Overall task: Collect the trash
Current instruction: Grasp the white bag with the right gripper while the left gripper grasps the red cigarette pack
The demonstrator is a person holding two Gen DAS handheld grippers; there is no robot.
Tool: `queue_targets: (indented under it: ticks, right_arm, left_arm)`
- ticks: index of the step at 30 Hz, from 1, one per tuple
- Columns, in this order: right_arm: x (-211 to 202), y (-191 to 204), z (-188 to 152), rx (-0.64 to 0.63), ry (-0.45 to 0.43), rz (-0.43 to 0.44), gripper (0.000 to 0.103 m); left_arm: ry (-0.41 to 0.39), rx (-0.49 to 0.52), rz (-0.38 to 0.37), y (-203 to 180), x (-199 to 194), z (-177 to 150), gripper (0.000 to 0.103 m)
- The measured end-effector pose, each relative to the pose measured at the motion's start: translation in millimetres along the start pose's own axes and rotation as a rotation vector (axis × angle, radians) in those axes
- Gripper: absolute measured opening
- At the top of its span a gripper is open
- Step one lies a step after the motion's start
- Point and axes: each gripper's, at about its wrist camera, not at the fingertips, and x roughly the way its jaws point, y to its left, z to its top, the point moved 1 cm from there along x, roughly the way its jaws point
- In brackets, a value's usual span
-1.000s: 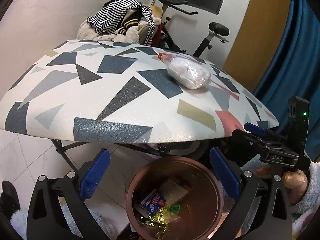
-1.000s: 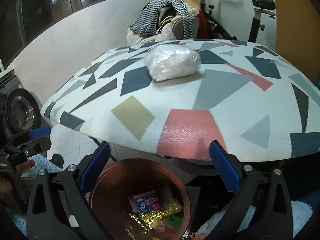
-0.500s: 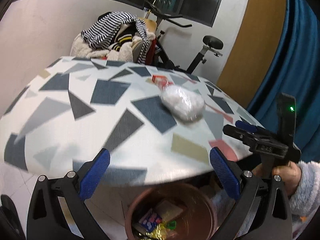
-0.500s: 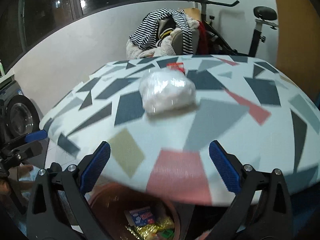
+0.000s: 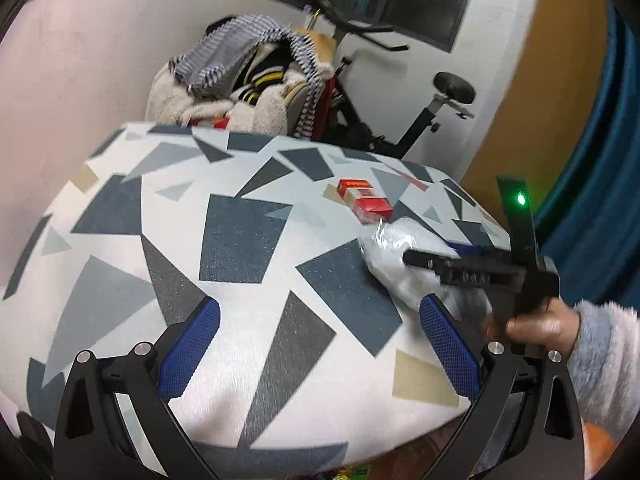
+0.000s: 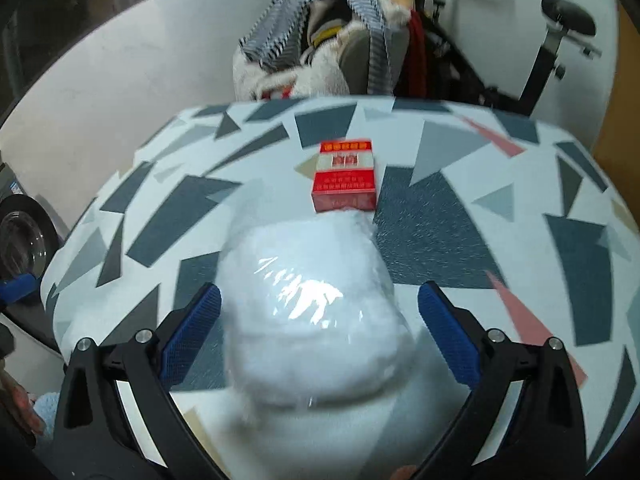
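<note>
I am in a lived-in room of a home, working at a table (image 5: 248,240) covered in a cloth of grey, blue and pink triangles. Behind it on the far side, an exercise bike (image 5: 440,96) stands heaped with striped and fleecy clothes (image 6: 320,40). A washing machine (image 6: 20,240) sits at far left, and a blue curtain (image 5: 600,160) hangs at right.
</note>
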Motion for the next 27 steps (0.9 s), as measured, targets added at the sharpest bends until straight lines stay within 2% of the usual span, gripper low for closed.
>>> queue_targets:
  ticks: [3,4,6,10,13,16,22,27]
  right_arm:
    - [4.1,-4.9,-1.2,0.004,0.026,0.032,0.095]
    - [-0.1,-8.7,-2.1,0.015,0.026,0.064,0.091]
    - [-1.5,-12.5,-4.8,0.02,0.021,0.072,0.08]
    - [-24.1,-29.7,-10.4,0.058,-0.045,0.041,0.074]
    - [-43.1,-51.9,-10.6,0.129,-0.116,-0.002,0.074]
    - [-60.2,-70.9,-12.7,0.177,-0.17,-0.053,0.073]
    - [-86.1,-110.4,-20.7,0.249,-0.219,-0.098,0.073]
    - [-102.7,-135.1,-25.5,0.292,-0.246,-0.105,0.073]
  left_arm:
    - [0.022,-0.056,0.004,6.2,18.9,16.2,0.097]
    - [0.028,-0.064,0.007,5.7,25.2,20.8,0.097]
    - [0.042,-0.076,-0.006,2.6,38.1,29.3,0.097]
    - [0.063,-0.11,-0.046,-15.1,74.8,54.2,0.097]
    - [0.089,-0.119,-0.043,-31.9,114.2,74.1,0.097]
    - [0.127,-0.087,-0.03,-50.1,153.9,88.5,0.097]
    - [0.199,-0.032,0.046,-80.3,231.9,113.7,0.097]
    - [0.247,0.013,0.159,-93.2,278.3,125.3,0.097]
